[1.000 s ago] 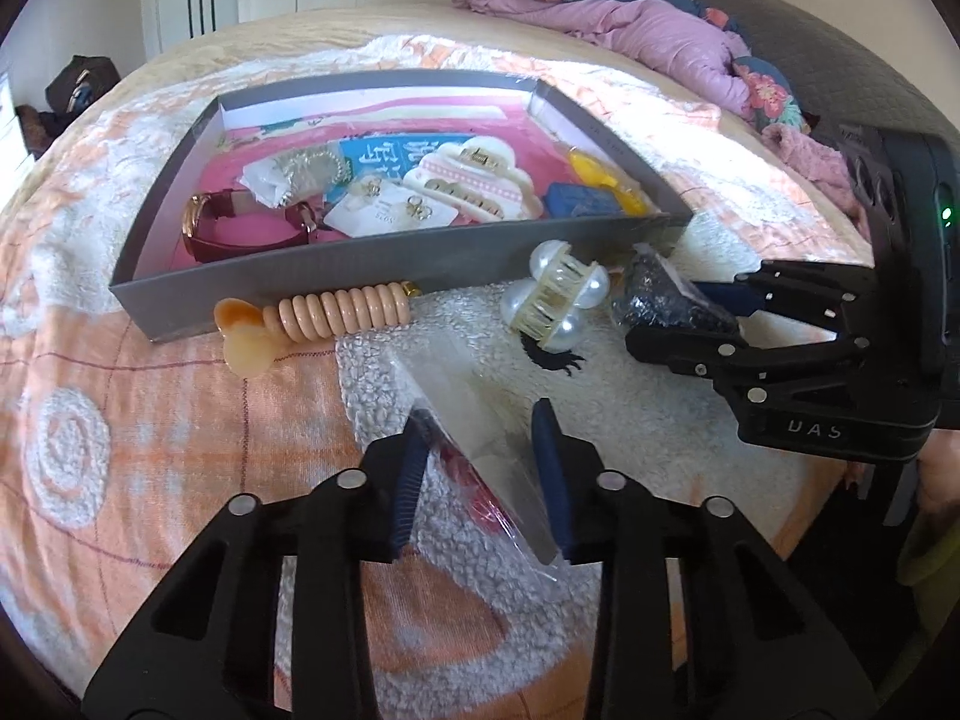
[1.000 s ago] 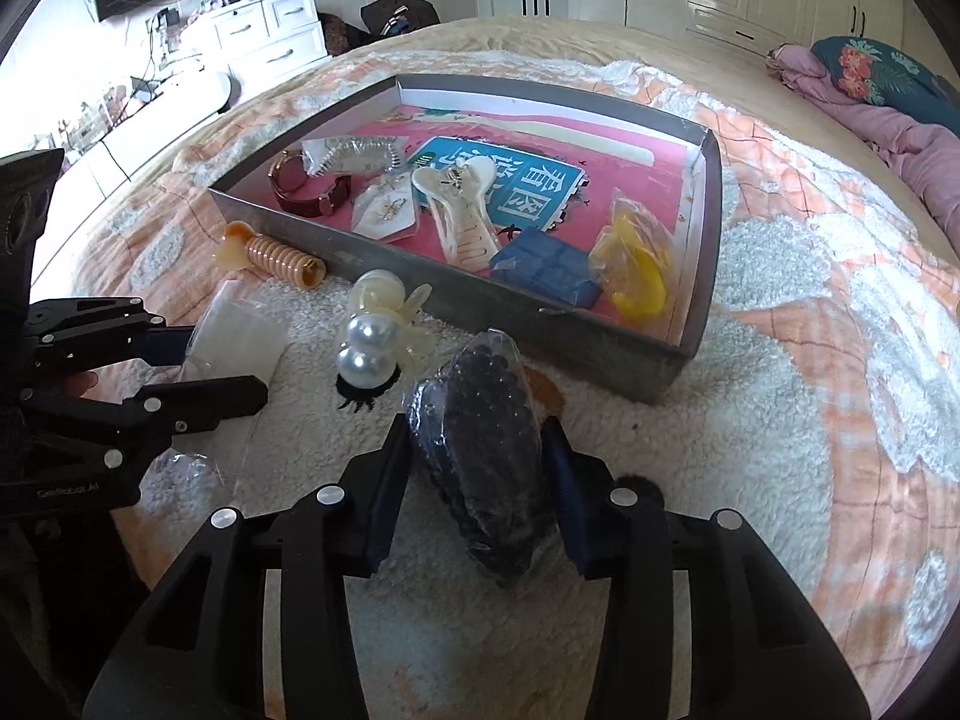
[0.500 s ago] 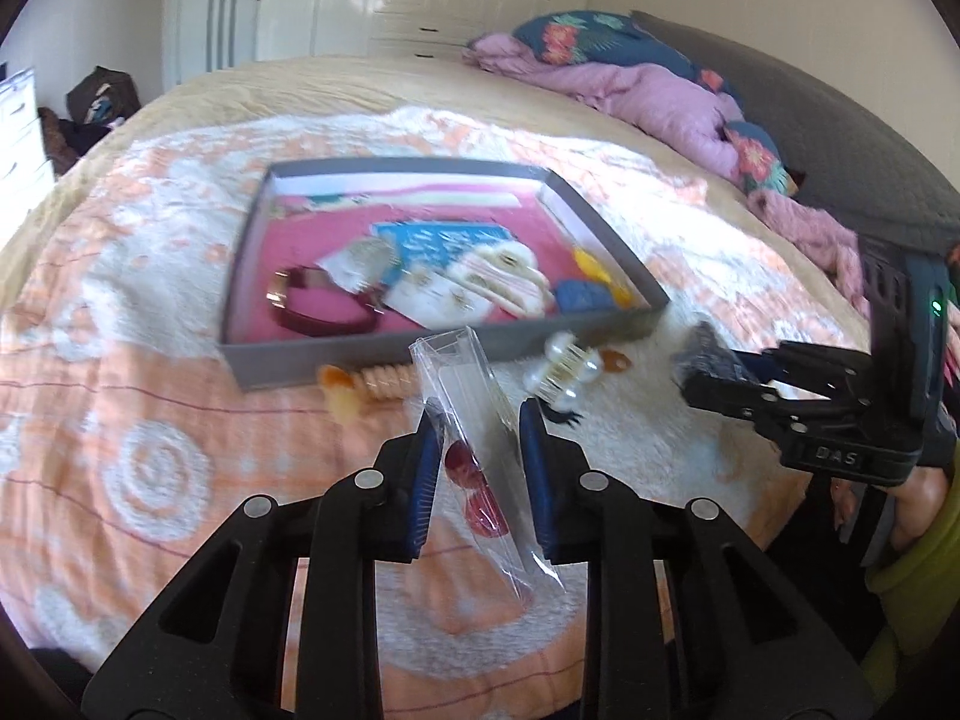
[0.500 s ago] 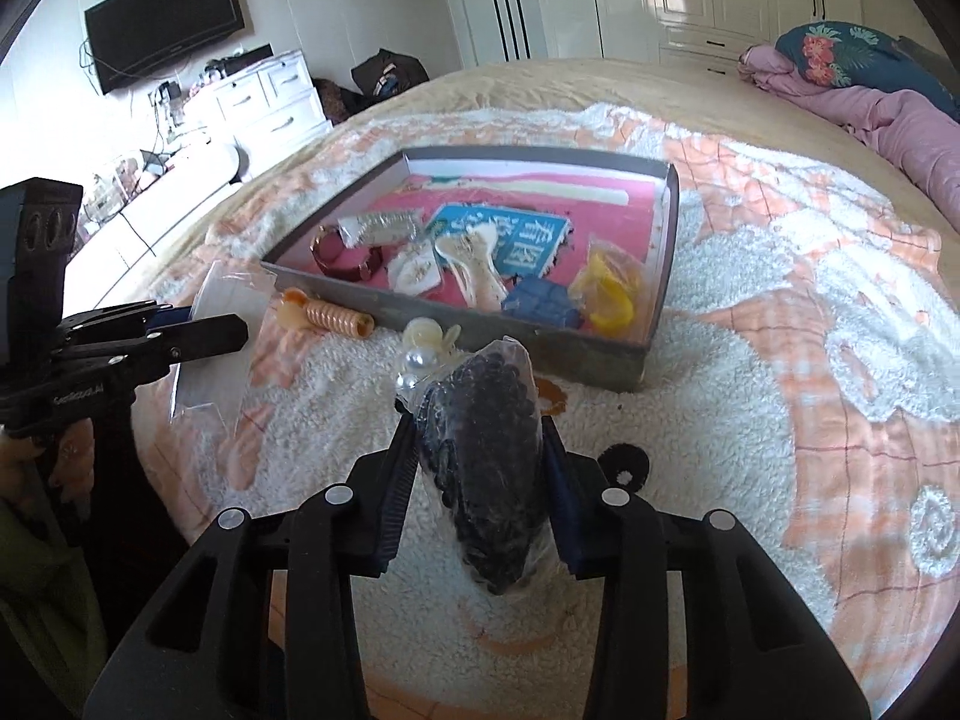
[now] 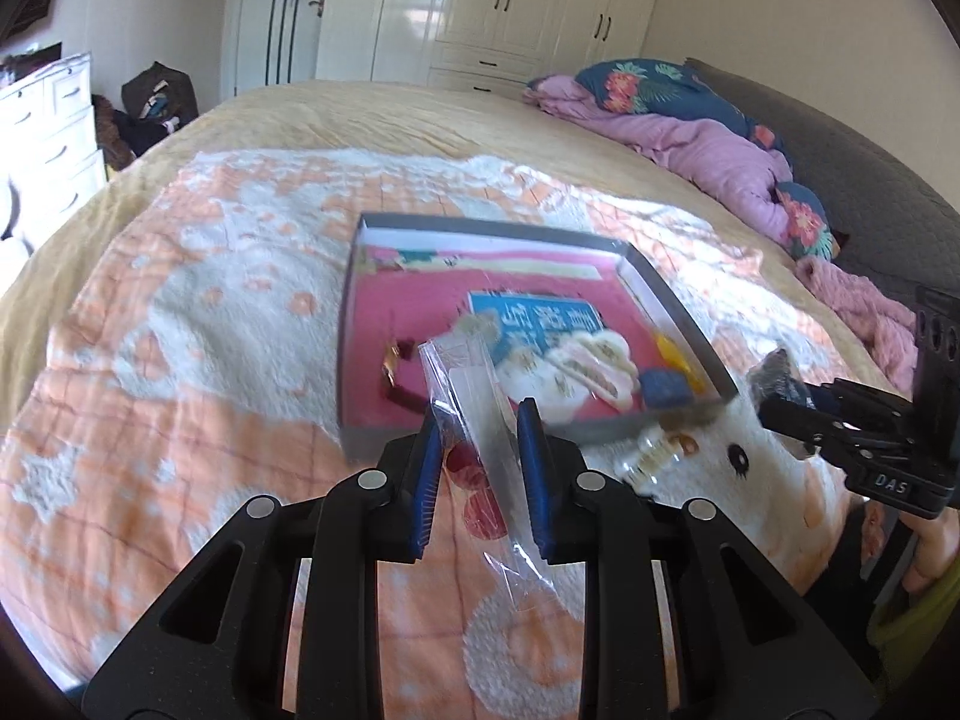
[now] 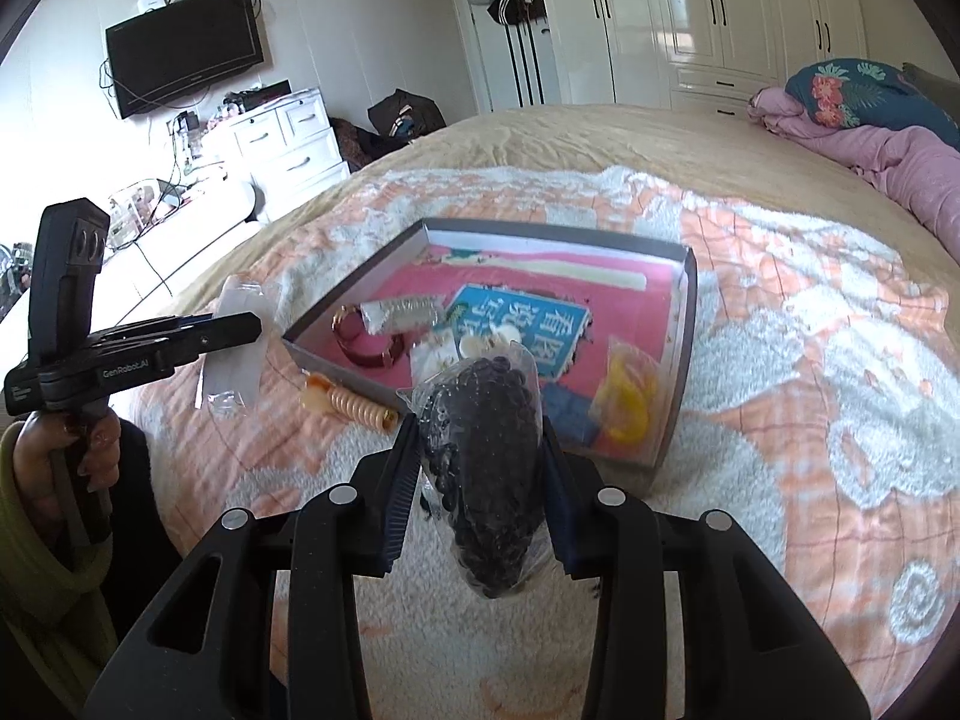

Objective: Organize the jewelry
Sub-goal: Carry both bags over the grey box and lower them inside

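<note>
A grey tray [image 5: 678, 312] with a pink lining lies on the orange-and-white blanket and holds a burgundy bracelet [image 6: 366, 342], a blue card [image 6: 522, 324], a cream hair clip [image 5: 594, 366] and a yellow piece [image 6: 627, 396]. My left gripper [image 5: 480, 414] is shut on a clear bag [image 5: 468, 378] with red pieces [image 5: 465, 459] inside, held above the blanket in front of the tray. My right gripper [image 6: 480, 429] is shut on a bag of black beads [image 6: 486, 480], also in the air. Each gripper appears in the other's view, the left gripper [image 6: 240, 327] and the right gripper [image 5: 774, 396].
On the blanket before the tray lie a pearl claw clip [image 5: 651, 456] and an orange spiral hair tie [image 6: 354, 405]. A purple quilt [image 5: 708, 144] and pillows sit at the bed's far right. A white dresser [image 6: 288, 132] and wardrobes stand beyond the bed.
Both grippers have risen and drawn back from the tray, lifting their bags off the blanket. The jaws have tightened on the bags.
</note>
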Tool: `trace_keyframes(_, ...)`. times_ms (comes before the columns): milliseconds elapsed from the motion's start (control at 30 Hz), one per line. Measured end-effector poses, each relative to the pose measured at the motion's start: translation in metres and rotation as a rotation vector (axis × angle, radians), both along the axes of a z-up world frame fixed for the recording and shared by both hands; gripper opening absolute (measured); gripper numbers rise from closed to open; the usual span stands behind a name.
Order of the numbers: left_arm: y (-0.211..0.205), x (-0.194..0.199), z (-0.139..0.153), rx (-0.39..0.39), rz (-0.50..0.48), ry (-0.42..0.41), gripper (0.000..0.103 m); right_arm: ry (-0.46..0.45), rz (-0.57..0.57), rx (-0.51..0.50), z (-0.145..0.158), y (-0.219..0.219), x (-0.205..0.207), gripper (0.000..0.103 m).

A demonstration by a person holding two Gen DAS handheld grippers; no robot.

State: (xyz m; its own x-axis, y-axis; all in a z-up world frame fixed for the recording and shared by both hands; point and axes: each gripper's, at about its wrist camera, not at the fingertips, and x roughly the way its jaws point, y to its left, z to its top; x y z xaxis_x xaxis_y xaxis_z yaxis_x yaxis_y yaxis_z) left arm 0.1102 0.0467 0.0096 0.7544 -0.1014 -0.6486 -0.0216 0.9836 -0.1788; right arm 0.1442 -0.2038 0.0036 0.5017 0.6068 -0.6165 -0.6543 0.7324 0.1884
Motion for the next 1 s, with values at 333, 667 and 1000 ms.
trace_keyframes(333,0.004,0.031,0.007,0.023,-0.004,-0.013,0.017,-0.045,-0.021,0.033,0.02,0.01,0.028,0.036)
trace_keyframes(667,-0.018,0.07,0.006,0.053,-0.071,-0.008,0.017,-0.045,-0.037,0.038,0.02,0.022,0.054,0.036)
trace_keyframes(1000,-0.036,0.093,-0.014,0.065,-0.137,0.037,0.015,-0.017,-0.045,0.035,0.009,0.031,0.069,0.036)
